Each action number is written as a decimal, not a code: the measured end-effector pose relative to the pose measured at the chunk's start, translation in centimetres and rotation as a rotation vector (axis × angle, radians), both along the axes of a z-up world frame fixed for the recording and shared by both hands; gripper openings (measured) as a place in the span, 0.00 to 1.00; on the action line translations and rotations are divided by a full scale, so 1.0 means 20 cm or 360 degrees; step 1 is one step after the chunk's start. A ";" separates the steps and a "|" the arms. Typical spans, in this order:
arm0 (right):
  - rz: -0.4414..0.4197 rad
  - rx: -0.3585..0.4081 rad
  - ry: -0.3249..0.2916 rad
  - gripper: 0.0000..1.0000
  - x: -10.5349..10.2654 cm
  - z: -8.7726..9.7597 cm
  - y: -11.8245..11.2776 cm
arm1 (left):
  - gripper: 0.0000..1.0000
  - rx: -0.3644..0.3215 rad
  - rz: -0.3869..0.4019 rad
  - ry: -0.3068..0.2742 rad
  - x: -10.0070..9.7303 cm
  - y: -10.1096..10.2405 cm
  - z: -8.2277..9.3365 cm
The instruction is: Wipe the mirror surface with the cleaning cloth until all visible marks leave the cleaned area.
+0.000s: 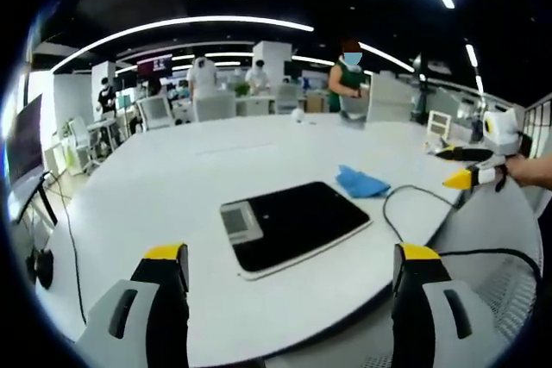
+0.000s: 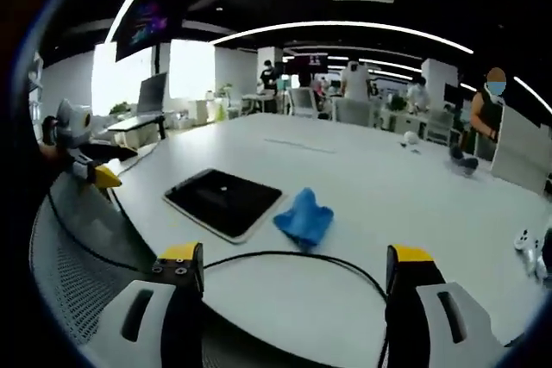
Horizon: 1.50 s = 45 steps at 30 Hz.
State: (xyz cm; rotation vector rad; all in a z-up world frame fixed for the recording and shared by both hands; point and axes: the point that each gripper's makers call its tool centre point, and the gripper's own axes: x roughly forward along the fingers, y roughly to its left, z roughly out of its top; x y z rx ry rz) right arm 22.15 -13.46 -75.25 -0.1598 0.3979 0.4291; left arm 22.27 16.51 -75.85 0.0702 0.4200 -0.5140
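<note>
No writing is legible anywhere. The dark mirror (image 1: pixel 297 224) lies flat on the white table (image 1: pixel 172 178), with the blue cleaning cloth (image 1: pixel 361 183) crumpled just beside it. The left gripper (image 1: pixel 293 269) and the right gripper (image 2: pixel 293 275) hover above the table's edge, jaws spread and empty.

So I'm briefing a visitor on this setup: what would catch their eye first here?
Most likely the dark mirror, lying flat on the big white table and reflecting the ceiling. Next, the crumpled blue cleaning cloth, just beside the mirror's edge, not yet touched. A black cable loops across the table near the open right gripper.
</note>
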 end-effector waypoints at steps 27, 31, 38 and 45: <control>0.0000 0.0006 -0.0057 0.86 0.00 -0.03 -0.04 | 0.95 0.0067 0.0051 -0.0067 -0.01 0.02 0.03; 0.0006 -0.0003 -0.0044 0.86 0.00 -0.04 -0.03 | 0.95 0.0053 0.0070 -0.0073 0.00 0.03 0.03; -0.0008 -0.0001 -0.0033 0.85 0.01 -0.05 -0.04 | 0.98 0.0037 0.0071 -0.0086 0.01 0.03 0.04; 0.0000 -0.0010 -0.0025 0.85 0.00 -0.06 -0.05 | 0.99 0.0043 0.0078 -0.0091 0.01 0.04 0.03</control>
